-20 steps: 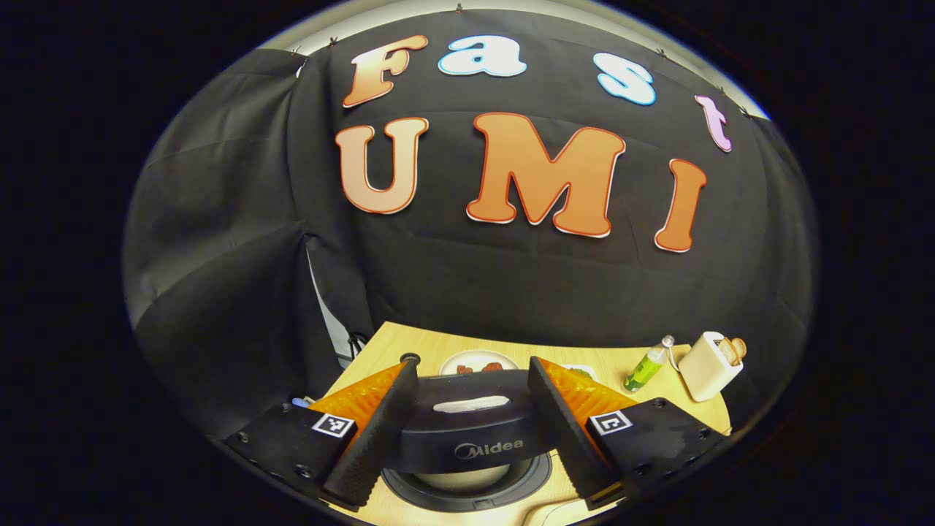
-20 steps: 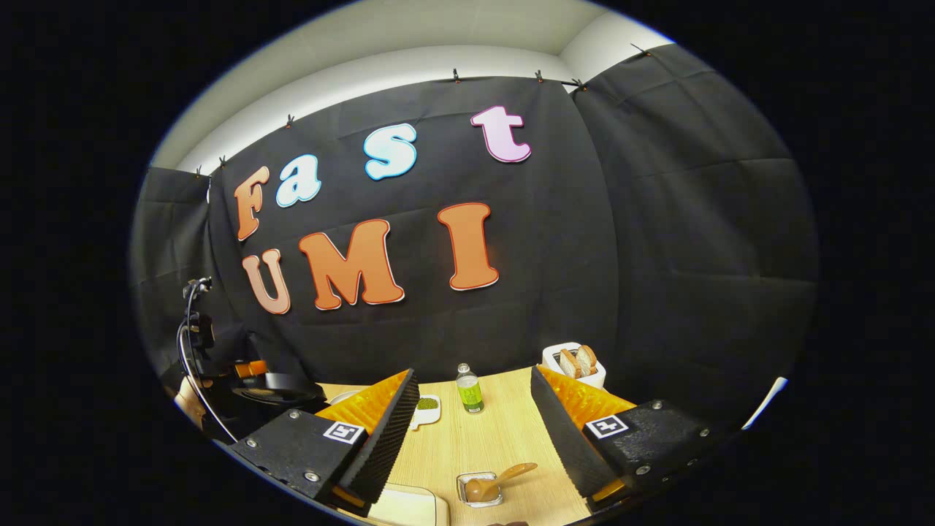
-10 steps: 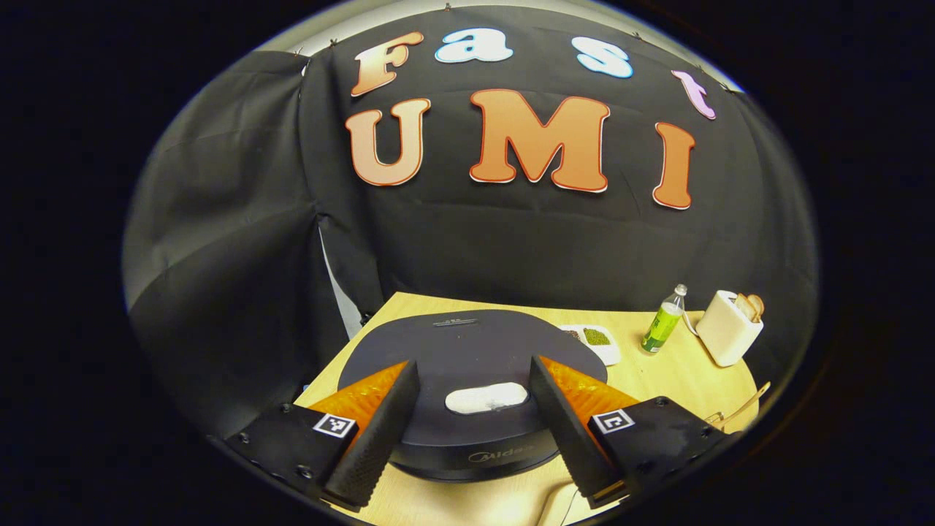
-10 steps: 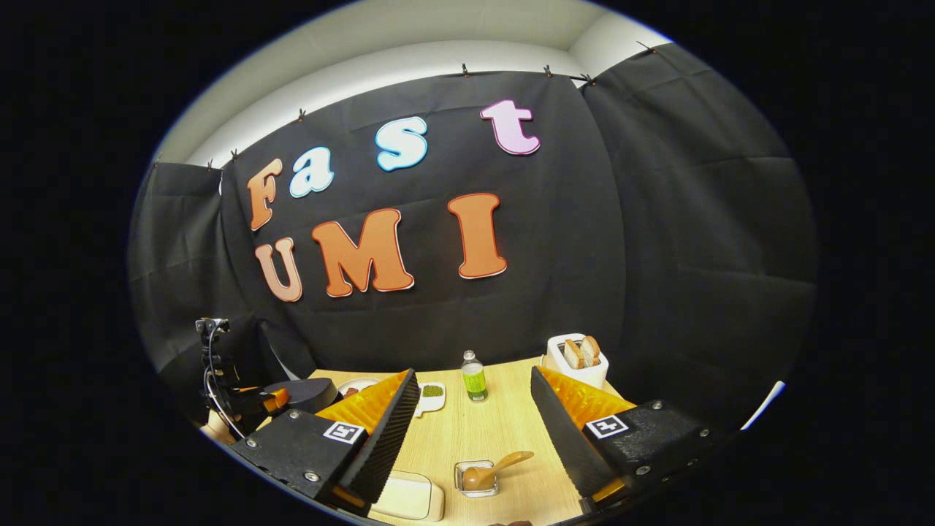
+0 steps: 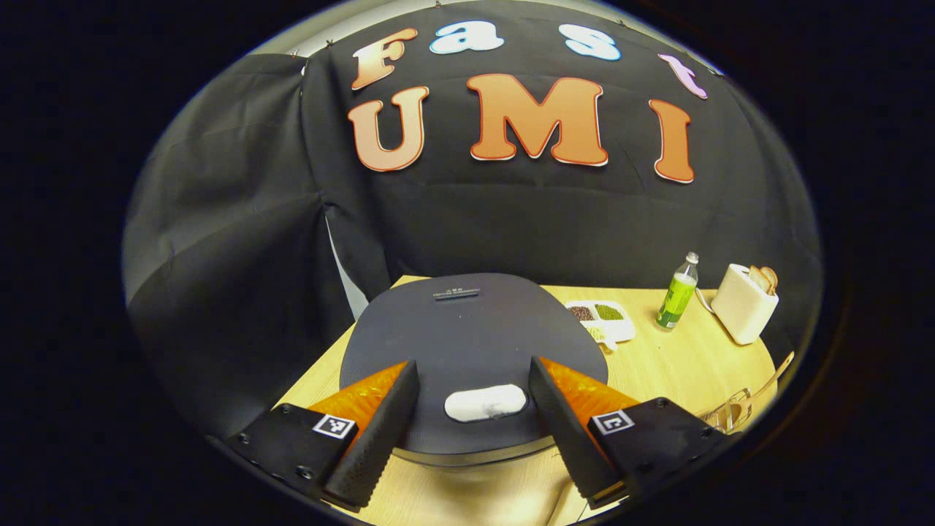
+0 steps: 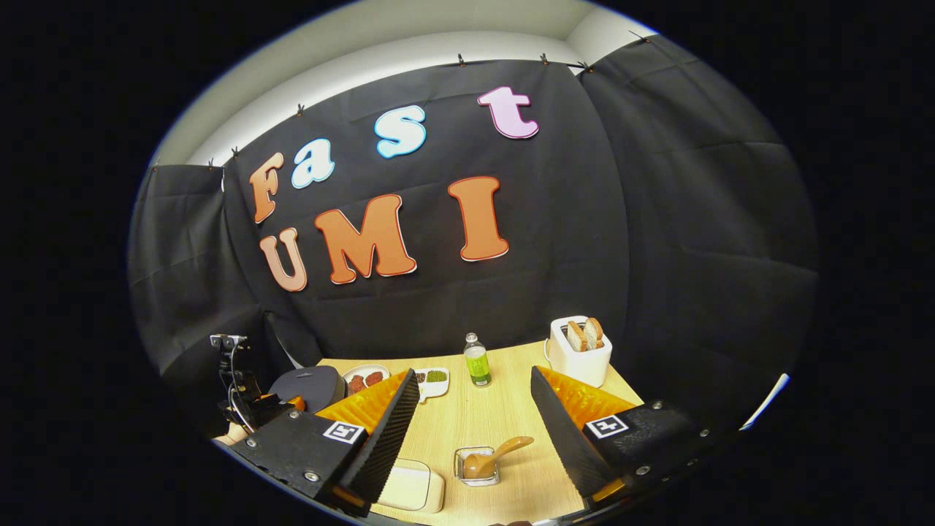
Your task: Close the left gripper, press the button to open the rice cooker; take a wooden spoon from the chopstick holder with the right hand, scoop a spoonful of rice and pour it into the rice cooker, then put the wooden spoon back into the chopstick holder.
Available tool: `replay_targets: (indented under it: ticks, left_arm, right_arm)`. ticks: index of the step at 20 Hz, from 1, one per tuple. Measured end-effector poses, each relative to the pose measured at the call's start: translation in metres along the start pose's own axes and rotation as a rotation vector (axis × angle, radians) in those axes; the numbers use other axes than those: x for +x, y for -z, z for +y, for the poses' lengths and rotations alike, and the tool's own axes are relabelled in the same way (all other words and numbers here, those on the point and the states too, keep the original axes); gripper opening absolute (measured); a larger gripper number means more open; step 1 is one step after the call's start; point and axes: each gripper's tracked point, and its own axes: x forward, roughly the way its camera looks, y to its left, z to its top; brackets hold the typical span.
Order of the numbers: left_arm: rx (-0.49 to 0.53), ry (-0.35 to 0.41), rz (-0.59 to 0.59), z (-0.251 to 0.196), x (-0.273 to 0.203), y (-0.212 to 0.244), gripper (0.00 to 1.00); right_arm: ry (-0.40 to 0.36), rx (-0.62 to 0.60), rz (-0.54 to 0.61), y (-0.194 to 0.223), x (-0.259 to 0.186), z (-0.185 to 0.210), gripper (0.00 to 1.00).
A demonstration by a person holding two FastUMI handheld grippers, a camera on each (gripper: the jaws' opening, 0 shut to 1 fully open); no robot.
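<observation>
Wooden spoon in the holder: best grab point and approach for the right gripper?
Grip the wooden spoon on its bare handle, near the free end. The bowl sits down in the clear holder and the handle leans up and out over the rim, so the open right gripper should probably come from above, fingers across the handle.

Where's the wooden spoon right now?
In the right gripper view, the wooden spoon sits in a small clear holder on the table, between the open right gripper's fingers.
</observation>
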Motion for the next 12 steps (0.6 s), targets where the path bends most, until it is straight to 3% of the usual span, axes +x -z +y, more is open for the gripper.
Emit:
replay_targets:
  ticks: [4,12]
  left_arm:
    - [-0.015,-0.001,0.012,-0.002,0.004,0.003,1.00]
    - [0.008,-0.007,0.014,-0.001,0.002,0.003,0.97]
  right_arm:
    - [0.009,0.009,0.008,0.005,-0.003,-0.004,0.95]
    - [0.032,0.009,0.013,0.014,-0.009,-0.013,0.95]
